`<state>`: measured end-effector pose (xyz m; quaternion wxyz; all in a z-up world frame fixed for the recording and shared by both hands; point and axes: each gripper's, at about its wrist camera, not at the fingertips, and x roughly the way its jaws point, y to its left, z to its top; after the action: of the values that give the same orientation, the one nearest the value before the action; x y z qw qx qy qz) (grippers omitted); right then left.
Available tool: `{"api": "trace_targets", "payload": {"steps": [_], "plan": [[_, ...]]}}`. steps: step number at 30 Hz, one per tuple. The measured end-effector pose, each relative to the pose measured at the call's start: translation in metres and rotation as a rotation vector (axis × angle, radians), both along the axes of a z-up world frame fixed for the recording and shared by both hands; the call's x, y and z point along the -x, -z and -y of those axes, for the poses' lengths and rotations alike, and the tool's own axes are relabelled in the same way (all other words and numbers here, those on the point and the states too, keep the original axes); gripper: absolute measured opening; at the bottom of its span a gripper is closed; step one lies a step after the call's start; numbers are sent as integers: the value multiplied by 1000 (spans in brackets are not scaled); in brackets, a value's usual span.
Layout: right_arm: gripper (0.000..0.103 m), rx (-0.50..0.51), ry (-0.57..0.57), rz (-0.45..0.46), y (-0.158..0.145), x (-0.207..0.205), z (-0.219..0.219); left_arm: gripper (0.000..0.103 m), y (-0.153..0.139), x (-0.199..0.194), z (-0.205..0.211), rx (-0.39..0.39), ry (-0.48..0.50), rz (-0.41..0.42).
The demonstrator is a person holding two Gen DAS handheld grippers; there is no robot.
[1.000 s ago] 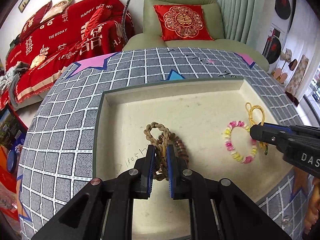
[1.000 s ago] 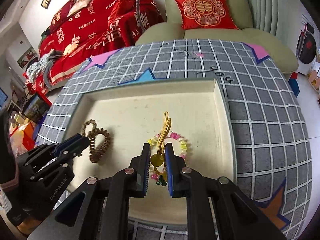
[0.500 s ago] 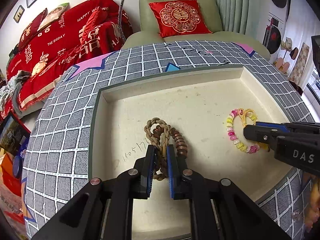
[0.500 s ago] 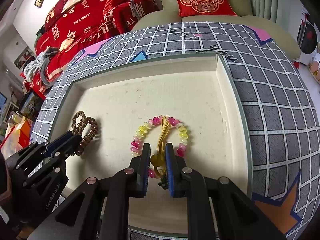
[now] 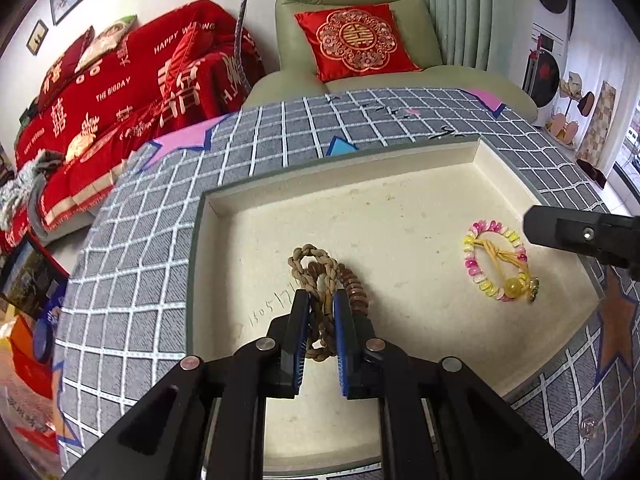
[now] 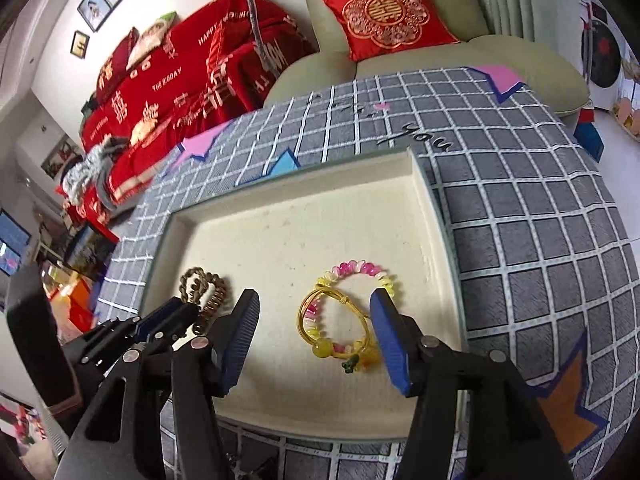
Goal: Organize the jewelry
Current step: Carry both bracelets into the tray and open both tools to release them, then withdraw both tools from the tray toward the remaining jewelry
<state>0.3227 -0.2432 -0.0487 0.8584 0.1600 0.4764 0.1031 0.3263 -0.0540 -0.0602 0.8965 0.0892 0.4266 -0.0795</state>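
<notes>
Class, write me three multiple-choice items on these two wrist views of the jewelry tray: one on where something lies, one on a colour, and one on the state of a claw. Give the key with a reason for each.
1. Where does the pink and yellow bead bracelet lie?
A. on the tray floor
B. on the grid cloth
C. on the armchair

2. What colour is the cord lying over that bracelet?
A. red
B. yellow
C. white

3. How does the right claw stand?
A. shut on the cord
B. shut on the braided brown bracelet
C. open, holding nothing

Key:
1 A, the beads rest on the cream floor inside the rim.
2 B, a yellow loop crosses the beads.
3 C, its blue pads stand wide apart on either side of the bracelet; the left claw pinches the braided brown bracelet.
</notes>
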Motion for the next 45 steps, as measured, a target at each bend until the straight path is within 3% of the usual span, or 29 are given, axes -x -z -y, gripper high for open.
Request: {"api": "trace_targets", "payload": {"steps": [2,3,4,5,7,15,18,24,41,43,45], "plan": [[61,-5,2,4,-3,4,3,23,-3,0,0,-3,-1,7],[61,-4,2,4,-4,5,4,35,-4,-1,0,1,-6,7],[61,-1,2,3,-5,7,4,85,-5,-2,-1,6,-11,7],[61,2,3,3,-6,9,5,103,-7,-1,-3,14,-33,21],[61,2,7,3,-7,12,7,103,-15,5,-4,15,-42,71],[62,5,15,10,-13,26,15,103,-35,18,-12,39,-53,75],[79,-1,7,21,-18,33,15,103,-39,31,-17,56,-44,74],[85,-20,-8,43,-29,53,13,103,-45,58,-30,114,-33,47],[88,-74,80,98,-42,111,26,103,-46,141,-65,169,-35,-5],[103,-80,82,105,-43,117,25,103,-45,150,-65,153,-38,0],[103,-83,83,113,-43,124,25,103,-45,159,-66,134,-45,13]]}}
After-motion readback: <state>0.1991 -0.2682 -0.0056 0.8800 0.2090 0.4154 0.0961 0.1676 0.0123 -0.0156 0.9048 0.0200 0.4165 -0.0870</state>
